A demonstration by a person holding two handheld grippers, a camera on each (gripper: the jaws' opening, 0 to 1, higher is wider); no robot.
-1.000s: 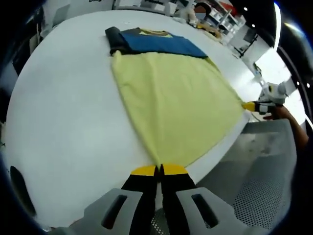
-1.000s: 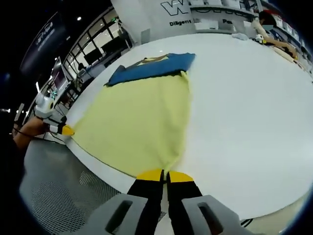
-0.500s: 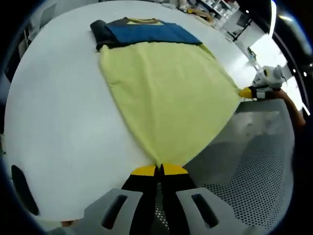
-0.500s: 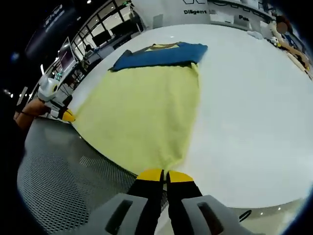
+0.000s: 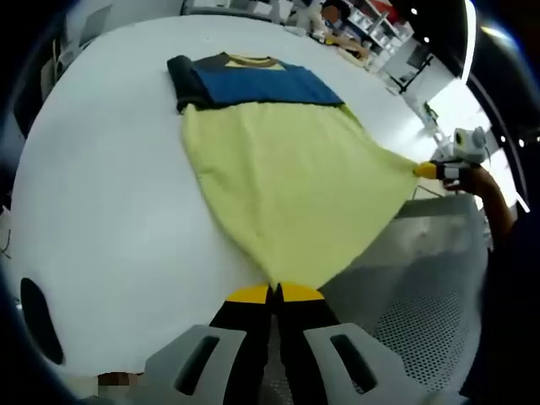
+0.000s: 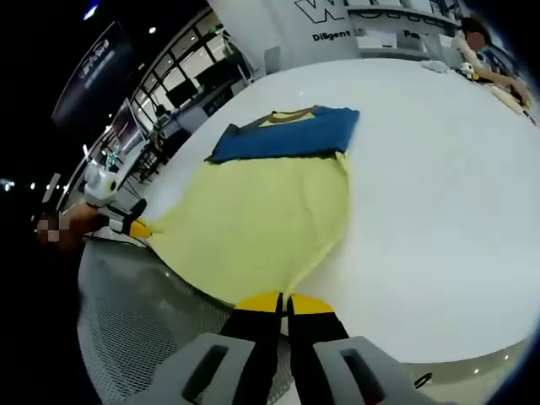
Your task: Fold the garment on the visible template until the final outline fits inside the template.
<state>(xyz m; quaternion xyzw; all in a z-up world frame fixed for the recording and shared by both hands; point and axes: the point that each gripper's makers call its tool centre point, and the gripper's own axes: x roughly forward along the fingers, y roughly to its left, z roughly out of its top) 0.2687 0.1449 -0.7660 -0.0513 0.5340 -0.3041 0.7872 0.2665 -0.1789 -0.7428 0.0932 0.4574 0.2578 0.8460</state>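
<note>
Left gripper (image 5: 274, 293): jaws pressed together, pinching 1 hem corner of the garment (image 5: 287, 186). Right gripper (image 6: 284, 302): jaws likewise closed on the other hem corner. The garment's yellow lower part stretches from both grippers past the edge of the white counter (image 5: 101, 202); its blue upper part lies flat on the counter, far from the grippers. Wall lettering (image 6: 342, 35) beyond the counter is partly legible: "Diligent".

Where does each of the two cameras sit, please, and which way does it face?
Left gripper view: rides the left gripper, facing across the white table along the garment; right gripper at right.
Right gripper view: rides the right gripper, facing likewise; left gripper at left.
Shared: garment, table, both grippers.
</note>
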